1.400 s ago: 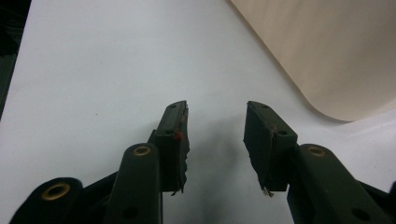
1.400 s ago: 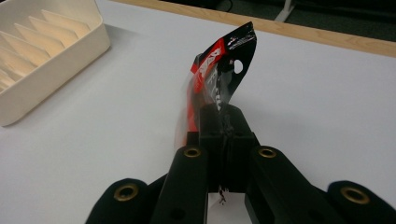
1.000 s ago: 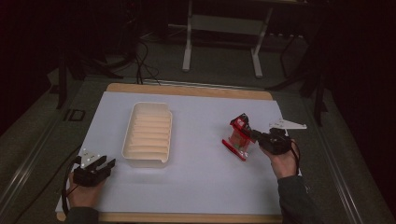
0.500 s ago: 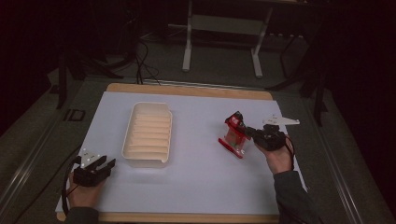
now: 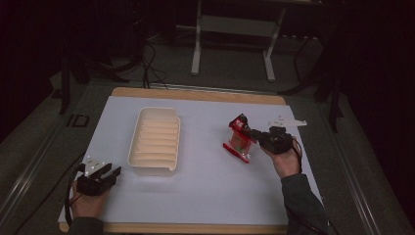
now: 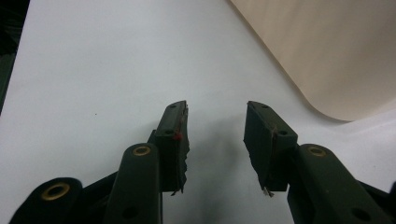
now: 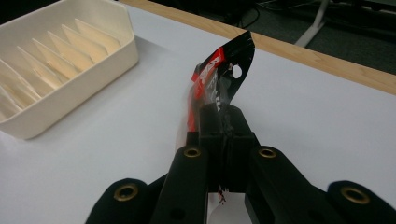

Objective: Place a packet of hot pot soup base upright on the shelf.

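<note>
Cream plastic ribbed tray (image 5: 154,142) is sitting empty left of centre on the white surface (image 5: 195,196). Right hand-held gripper (image 5: 254,133) is clamping a red-and-black packet (image 5: 239,139); left hand-held gripper (image 5: 108,172) is resting open near-left.

My left gripper (image 5: 100,175) sits low at the near-left, hand (image 5: 84,205) behind it, jaws spread w/ a clear gap between the pads (image 6: 175,135), nothing in them. My right gripper (image 5: 259,137) is held up mid-right, pointing left, forearm coming in from the bottom edge, sleeve to the wrist. Its jaws are pressed together, pinching a red-black packet (image 7: 219,77).
</note>
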A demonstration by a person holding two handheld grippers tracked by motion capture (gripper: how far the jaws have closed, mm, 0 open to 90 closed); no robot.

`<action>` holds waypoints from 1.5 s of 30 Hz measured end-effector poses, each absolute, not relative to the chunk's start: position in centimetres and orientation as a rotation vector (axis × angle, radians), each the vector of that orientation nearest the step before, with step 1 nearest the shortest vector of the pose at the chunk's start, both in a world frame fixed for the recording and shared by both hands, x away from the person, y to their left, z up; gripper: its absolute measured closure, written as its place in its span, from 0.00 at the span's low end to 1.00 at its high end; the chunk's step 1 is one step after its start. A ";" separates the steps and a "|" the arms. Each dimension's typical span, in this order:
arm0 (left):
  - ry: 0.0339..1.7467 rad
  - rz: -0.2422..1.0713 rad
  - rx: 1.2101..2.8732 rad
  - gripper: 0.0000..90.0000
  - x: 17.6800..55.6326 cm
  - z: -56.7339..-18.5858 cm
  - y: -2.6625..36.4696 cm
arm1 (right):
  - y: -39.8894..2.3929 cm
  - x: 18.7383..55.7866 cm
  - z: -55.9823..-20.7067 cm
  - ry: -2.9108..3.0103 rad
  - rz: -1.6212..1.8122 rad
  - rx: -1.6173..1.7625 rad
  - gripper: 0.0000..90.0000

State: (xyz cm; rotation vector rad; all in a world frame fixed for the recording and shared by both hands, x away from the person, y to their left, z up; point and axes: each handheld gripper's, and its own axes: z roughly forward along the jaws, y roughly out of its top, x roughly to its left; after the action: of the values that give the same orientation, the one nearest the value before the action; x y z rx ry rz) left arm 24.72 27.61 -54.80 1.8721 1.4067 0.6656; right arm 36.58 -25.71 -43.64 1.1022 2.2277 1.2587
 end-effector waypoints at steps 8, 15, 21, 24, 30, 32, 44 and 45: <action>1.406 0.666 1.873 0.66 24.7 -54.8 27.6 | -24.3 36.9 -43.2 2.248 1.273 1.058 0.99; 1.406 0.663 1.874 0.66 24.7 -54.8 27.6 | -23.4 36.9 -42.9 2.263 1.280 1.023 0.99; 1.406 0.664 1.873 0.66 24.7 -54.8 27.6 | -22.7 36.9 -42.8 2.276 1.286 0.997 0.99; 1.405 0.663 1.874 0.66 24.7 -54.8 27.6 | -22.2 36.8 -42.6 2.281 1.296 0.978 0.99; 1.404 0.664 1.876 0.66 24.7 -54.8 27.6 | -21.6 36.7 -42.4 2.292 1.305 0.942 0.99; 1.404 0.660 1.877 0.66 24.7 -54.8 27.6 | -21.4 36.7 -42.3 2.297 1.308 0.928 0.99; 1.402 0.666 1.875 0.66 24.7 -54.8 27.6 | -20.1 36.6 -42.0 2.314 1.326 0.874 0.99; 1.401 0.666 1.876 0.66 24.7 -54.8 27.6 | -19.9 36.6 -42.0 2.316 1.329 0.867 0.99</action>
State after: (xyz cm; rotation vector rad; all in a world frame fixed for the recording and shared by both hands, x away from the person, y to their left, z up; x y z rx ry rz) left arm 24.71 27.59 -54.79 1.8757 1.4014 0.6656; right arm 36.56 -19.94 -41.96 0.8672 2.3157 1.3285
